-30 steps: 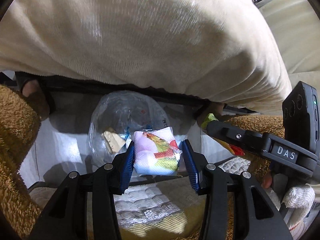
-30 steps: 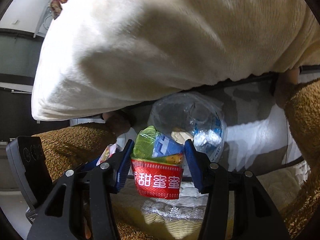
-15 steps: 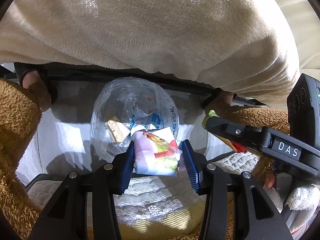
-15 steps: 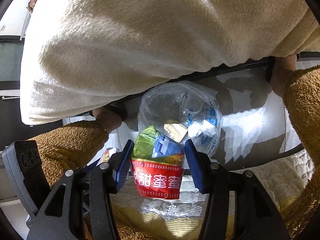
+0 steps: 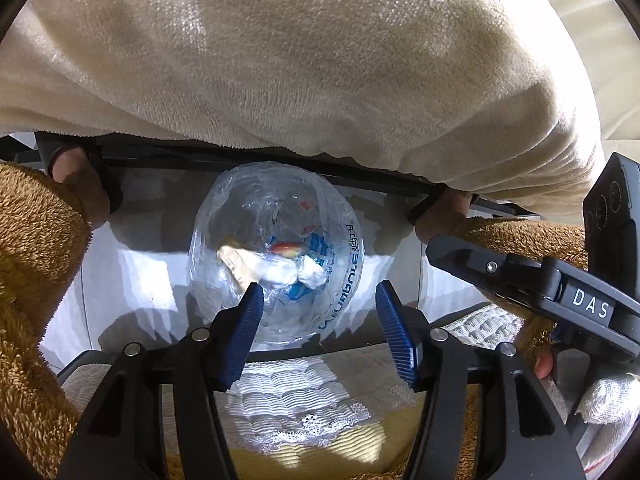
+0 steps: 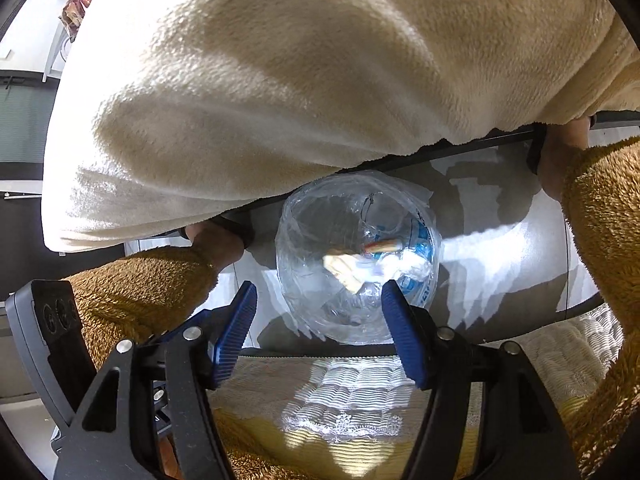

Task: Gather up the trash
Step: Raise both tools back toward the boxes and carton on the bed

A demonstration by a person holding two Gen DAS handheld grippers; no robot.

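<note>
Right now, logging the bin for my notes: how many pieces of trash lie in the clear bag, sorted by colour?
Tan or cream pieces: 1
White crumpled pieces: 1
Red and yellow wrappers: 1
Total: 3 that can be told apart in the clear bag; more may hide in the folds. Both grippers, left and right, are open with nothing between their fingers.

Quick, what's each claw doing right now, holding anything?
Left claw: open and empty, jaws just opened, above the clear trash bag.
Right claw: open and empty too, jaws just opened over that bag.
</note>
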